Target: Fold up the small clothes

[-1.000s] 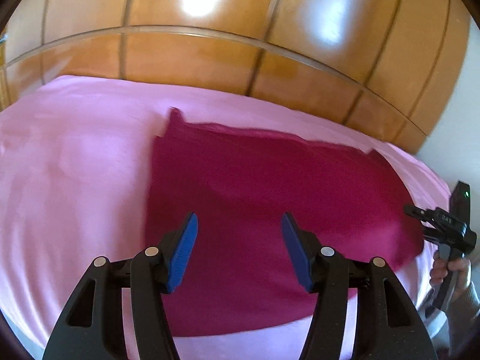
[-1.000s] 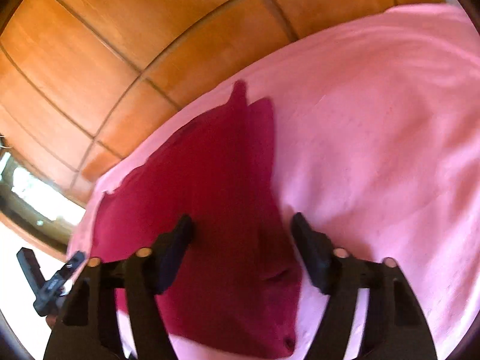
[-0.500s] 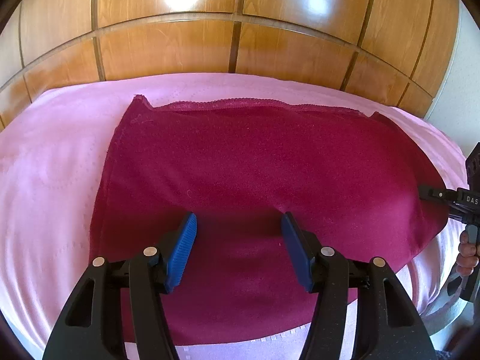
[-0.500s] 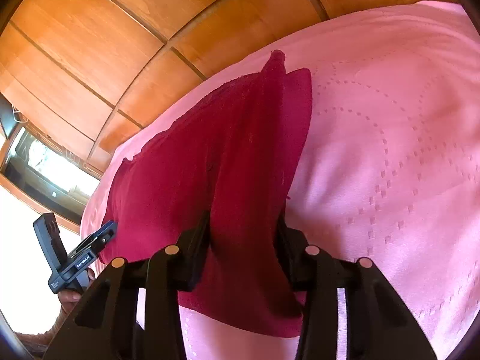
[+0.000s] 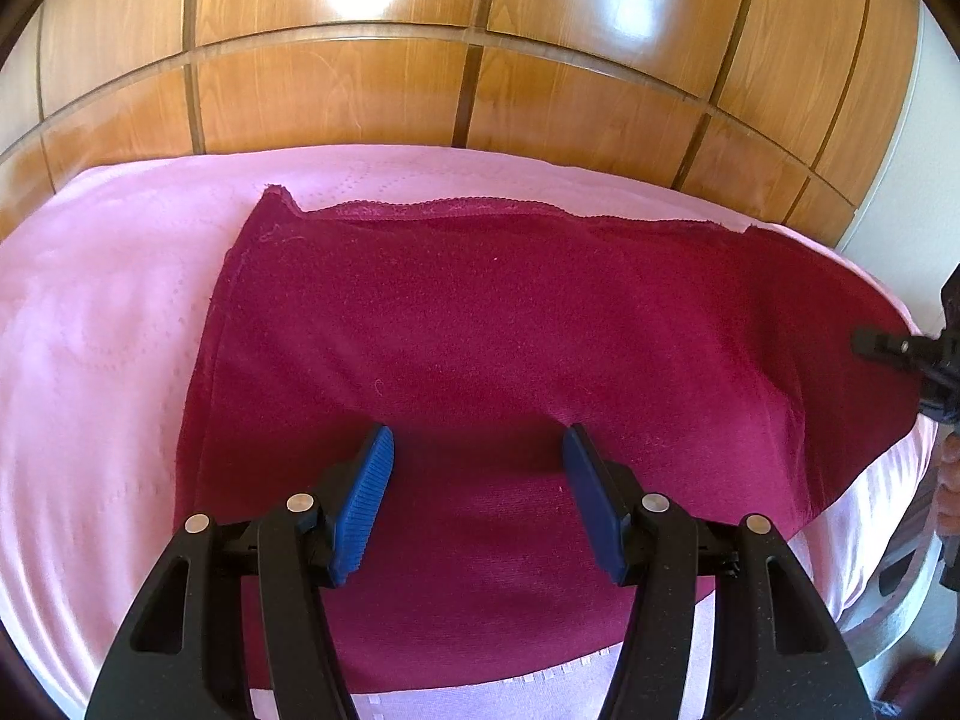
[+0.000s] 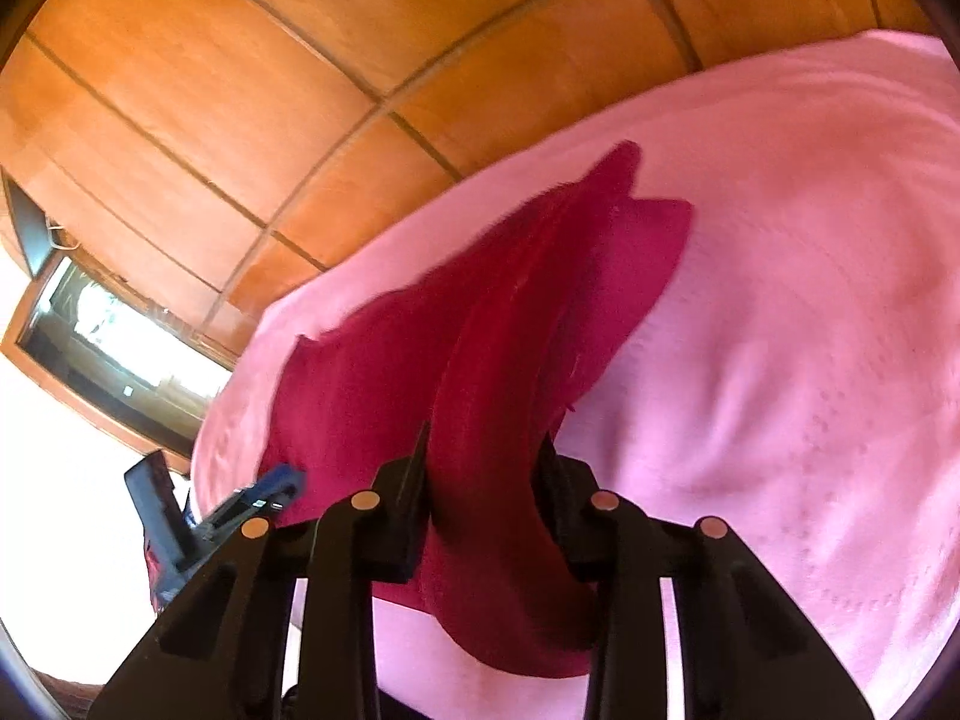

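Dark red garment (image 5: 510,348) lies spread on a pink bedspread (image 5: 96,330), in front of and under both sets of tongs; wooden panelling (image 5: 336,102) behind the bed. Exact garment type not clear; lace-like trim runs along its far edge.

Left tongs (image 5: 477,480): jaws apart, blue pads (image 5: 366,498) hovering over the near middle of the cloth, nothing pinched between them. Whether the tips touch the fabric, cannot tell.

Right tongs (image 6: 483,468): jaws have just been closing and now grip a bunched ridge of the garment (image 6: 492,372); the cloth rises as a fold from the bed into the jaws, so that end is lifted off the bedspread (image 6: 780,312).

Key relation: from the left tongs the garment's long axis runs side to side, with the gripped end far out to their right, where the other tongs' black tip (image 5: 900,348) meets the cloth edge. Right tongs already own that end; left tongs are nearer the middle and the free left end. Judgement: the coming fold likely carries the gripped end across toward the left end, with left tongs free to pin or take the near edge.

Hard to see: right view is motion-blurred; right pads are buried in cloth; the near hem is partly hidden behind the left tongs' arms; a hand (image 5: 948,480) is cut off at the frame edge.
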{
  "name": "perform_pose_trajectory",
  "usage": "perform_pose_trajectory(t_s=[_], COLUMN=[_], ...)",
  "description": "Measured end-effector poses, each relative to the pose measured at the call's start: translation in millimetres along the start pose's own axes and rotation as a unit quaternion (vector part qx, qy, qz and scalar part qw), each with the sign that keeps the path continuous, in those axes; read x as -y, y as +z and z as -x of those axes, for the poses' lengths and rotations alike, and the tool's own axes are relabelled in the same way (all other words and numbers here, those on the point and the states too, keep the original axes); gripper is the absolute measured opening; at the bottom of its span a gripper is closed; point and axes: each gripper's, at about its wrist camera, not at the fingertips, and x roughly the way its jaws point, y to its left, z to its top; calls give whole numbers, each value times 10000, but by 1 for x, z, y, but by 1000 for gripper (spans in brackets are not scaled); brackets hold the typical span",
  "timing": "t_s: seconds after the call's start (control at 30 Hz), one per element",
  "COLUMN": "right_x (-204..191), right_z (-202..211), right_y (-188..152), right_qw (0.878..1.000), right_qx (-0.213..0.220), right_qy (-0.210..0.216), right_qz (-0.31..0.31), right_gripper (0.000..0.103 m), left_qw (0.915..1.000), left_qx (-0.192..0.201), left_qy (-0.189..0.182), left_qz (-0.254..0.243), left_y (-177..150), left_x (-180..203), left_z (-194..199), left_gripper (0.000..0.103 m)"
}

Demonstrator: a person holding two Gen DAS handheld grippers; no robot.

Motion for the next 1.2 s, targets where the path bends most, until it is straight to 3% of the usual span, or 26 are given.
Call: perform_pose_trajectory(t_s=[0.33, 0.47, 0.63, 0.77, 0.87, 0.97, 1.03, 1.07, 1.13, 1.2], right_x=[-88, -123, -163, -187, -198, -203, -206, -203, -201, -199], right_z=[-40, -70, -124, -160, -172, -174, -169, -166, -163, -152], right_y=[17, 13, -8, -37, -52, -59, -63, -62, -61, -63], right_qw=[9970, 9941, 9874, 9785, 9717, 9651, 9593, 9574, 9552, 9534], right_qx=[-39, -233, -693, -1099, -1211, -1176, -1120, -1122, -1127, -1069], right_qy=[642, 857, 1023, 998, 884, 732, 707, 782, 1112, 1278], right_qz=[423, 618, 983, 1434, 1824, 2221, 2494, 2544, 2501, 2514], right_gripper=[27, 27, 26, 25, 25, 25, 26, 28, 45, 49], left_qw=[9992, 9968, 9802, 9545, 9406, 9296, 9198, 9180, 9168, 9183], left_qx=[27, 72, 233, 377, 464, 444, 351, 299, 184, 32], left_qy=[-330, -643, -1412, -2019, -2311, -2575, -2813, -2853, -2892, -2873], left_qz=[210, 463, 1371, 2163, 2445, 2600, 2713, 2739, 2747, 2725], left_y=[-1, 1, 0, -5, -6, -3, 1, 3, 9, 19], left_x=[-11, -24, -75, -124, -142, -147, -148, -148, -146, -142], left_z=[3, 10, 29, 43, 49, 47, 42, 39, 31, 22], left_gripper=[57, 57, 57, 57, 57, 69, 69, 71, 76, 78])
